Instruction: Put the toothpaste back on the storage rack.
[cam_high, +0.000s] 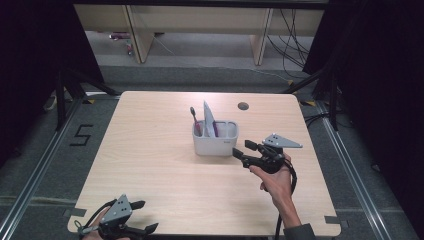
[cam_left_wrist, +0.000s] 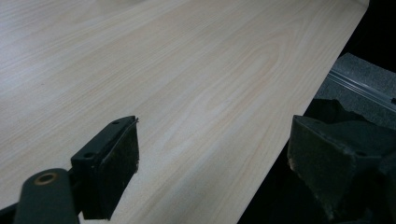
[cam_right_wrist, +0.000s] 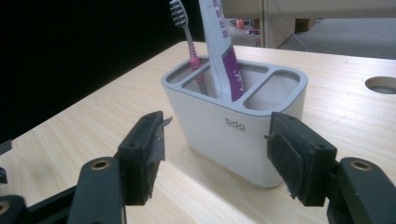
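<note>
Item: white holder (cam_right_wrist: 236, 133) at frame centre, my right gripper (cam_right_wrist: 215, 151) released just before it, left gripper (cam_left_wrist: 212, 163) released over table (cam_left_wrist: 187, 70).

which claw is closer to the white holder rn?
Right. The right claw sits just off the white holder's right side, jaws open and aimed at it, not touching. The left claw is far off at the table's near left corner.

You are seeing the white three-compartment holder (cam_right_wrist: 236, 133) standing upright mid-table, carrying a pink toothbrush (cam_right_wrist: 189, 44) and a purple-white toothpaste tube (cam_right_wrist: 224, 56).
</note>
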